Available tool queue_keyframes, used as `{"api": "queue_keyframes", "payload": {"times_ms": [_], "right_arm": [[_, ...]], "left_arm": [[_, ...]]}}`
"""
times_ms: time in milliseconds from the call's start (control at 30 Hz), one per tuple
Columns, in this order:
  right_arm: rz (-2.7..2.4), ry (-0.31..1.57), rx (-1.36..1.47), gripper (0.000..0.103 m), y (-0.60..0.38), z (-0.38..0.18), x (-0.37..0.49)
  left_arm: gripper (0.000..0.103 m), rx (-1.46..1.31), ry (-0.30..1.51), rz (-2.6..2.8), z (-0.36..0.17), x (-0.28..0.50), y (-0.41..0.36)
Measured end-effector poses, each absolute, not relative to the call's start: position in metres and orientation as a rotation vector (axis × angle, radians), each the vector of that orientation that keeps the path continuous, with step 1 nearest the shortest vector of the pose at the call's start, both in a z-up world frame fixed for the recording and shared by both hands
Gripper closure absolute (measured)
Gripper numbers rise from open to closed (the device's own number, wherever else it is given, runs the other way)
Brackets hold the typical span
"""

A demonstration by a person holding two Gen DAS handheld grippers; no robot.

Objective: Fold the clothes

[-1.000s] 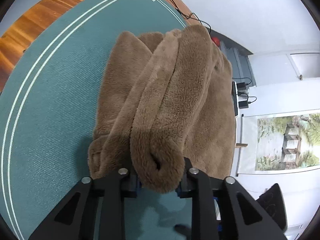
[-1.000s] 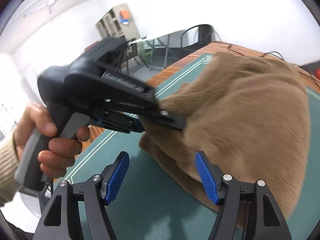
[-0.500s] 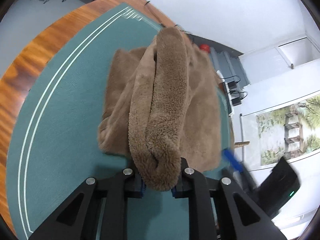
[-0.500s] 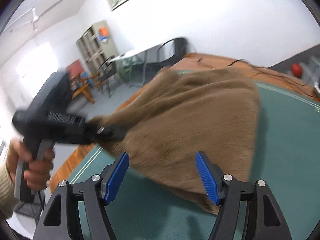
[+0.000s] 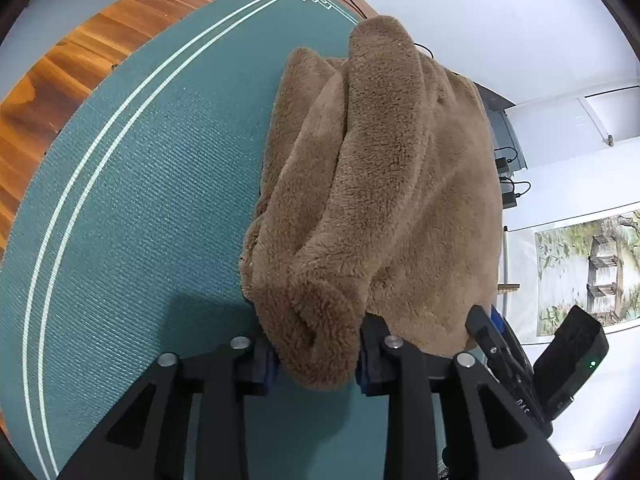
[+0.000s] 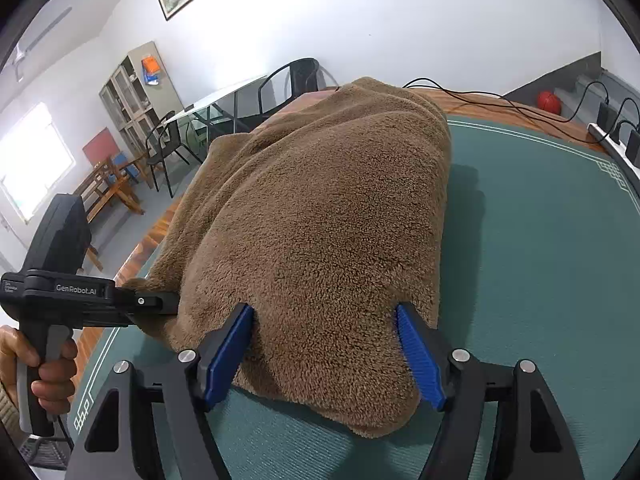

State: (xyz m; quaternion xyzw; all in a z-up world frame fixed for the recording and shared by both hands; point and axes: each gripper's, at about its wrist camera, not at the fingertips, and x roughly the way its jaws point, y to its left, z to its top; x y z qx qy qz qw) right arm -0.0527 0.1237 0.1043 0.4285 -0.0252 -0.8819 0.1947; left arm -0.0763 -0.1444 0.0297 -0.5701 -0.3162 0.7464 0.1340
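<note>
A brown fleece garment (image 5: 384, 200) lies bunched on the green mat (image 5: 152, 184). My left gripper (image 5: 316, 356) is shut on a thick rolled edge of the garment and holds it up a little. In the right wrist view the garment (image 6: 328, 232) fills the middle. My right gripper (image 6: 324, 344) is open, its blue pads (image 6: 420, 356) on either side of the garment's near edge. The left gripper (image 6: 156, 304) shows there at the left, clamped on the cloth's corner, with a hand on its grip.
The mat covers a wooden table (image 5: 60, 76) with white border lines. Cables and chargers (image 6: 612, 128) lie along the far table edge. Chairs and a glass table (image 6: 224, 108) stand beyond the table. A red ball (image 6: 548, 100) lies on the floor.
My left gripper lowered the held fold, and the garment settled broader on the mat. My right gripper moved in until its open fingers straddle the garment's near edge.
</note>
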Motion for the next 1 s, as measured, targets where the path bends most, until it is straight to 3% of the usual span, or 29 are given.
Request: {"api": "queue_keyframes", "payload": {"times_ms": [167, 233, 467, 700, 1000], "right_arm": [[-2.456, -0.107, 1.206, 0.022, 0.13, 0.104, -0.051], [-2.449, -0.171, 1.217, 0.02, 0.137, 0.104, -0.053], [-2.401, -0.45, 1.267, 0.017, 0.17, 0.102, -0.067], [-2.367, -0.491, 1.296, 0.014, 0.187, 0.095, -0.089], [-2.321, -0.504, 1.272, 0.014, 0.198, 0.098, -0.134]], "left_arm": [[0.054, -1.628, -0.89, 2.22, 0.048, -0.079, -0.149], [0.045, -1.595, -0.876, 2.269, 0.06, -0.081, -0.155], [0.025, -1.511, -0.894, 2.302, 0.076, -0.109, -0.169], [0.025, -1.564, -0.944, 2.21, 0.042, -0.15, -0.155], [0.024, -1.587, -0.808, 2.13, 0.033, -0.183, -0.147]]}}
